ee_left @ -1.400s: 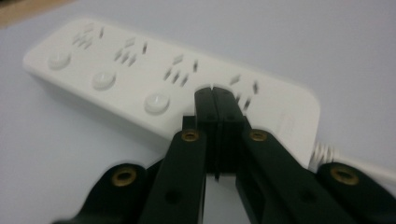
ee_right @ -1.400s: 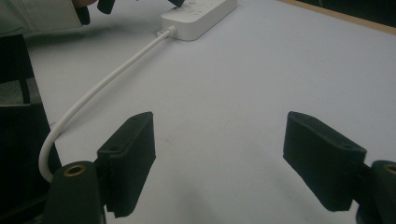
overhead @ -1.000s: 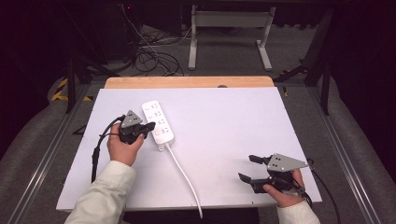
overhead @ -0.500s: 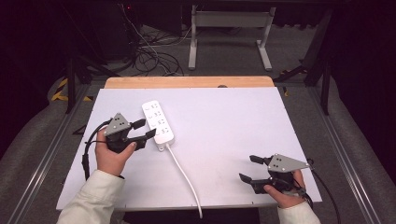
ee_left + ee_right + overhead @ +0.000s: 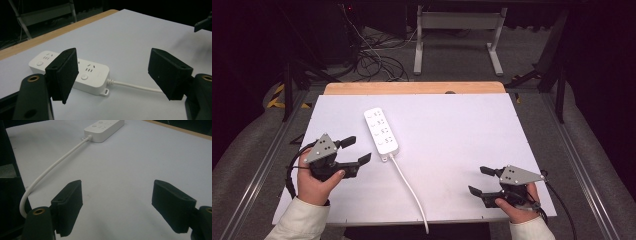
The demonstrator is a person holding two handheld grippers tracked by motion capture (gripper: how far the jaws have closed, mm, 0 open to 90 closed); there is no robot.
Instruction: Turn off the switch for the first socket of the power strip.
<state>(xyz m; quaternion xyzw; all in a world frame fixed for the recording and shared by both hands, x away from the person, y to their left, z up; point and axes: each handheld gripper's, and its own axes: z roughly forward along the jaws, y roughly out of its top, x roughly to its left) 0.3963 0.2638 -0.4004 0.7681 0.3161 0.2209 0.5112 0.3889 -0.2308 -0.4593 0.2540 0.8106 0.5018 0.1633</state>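
Dark lab: cable tangle (image 5: 377,65), floor rails (image 5: 259,165)

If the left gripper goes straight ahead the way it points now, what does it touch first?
Most likely the power strip: in the left gripper view it lies just ahead of the open left gripper, toward its left jaw. Depth is hard to judge.

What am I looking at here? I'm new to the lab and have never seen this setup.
A person sits at a table covered by a white sheet and holds a hand-operated gripper in each hand. No robot arm is involved. The high view looks down from above: the left gripper is at the left, the right gripper at the right. The other two pictures come from cameras riding on each gripper, looking along its two black fingers. On the sheet lies a white power strip with its cord trailing toward the person. Both grippers are open and hold nothing.
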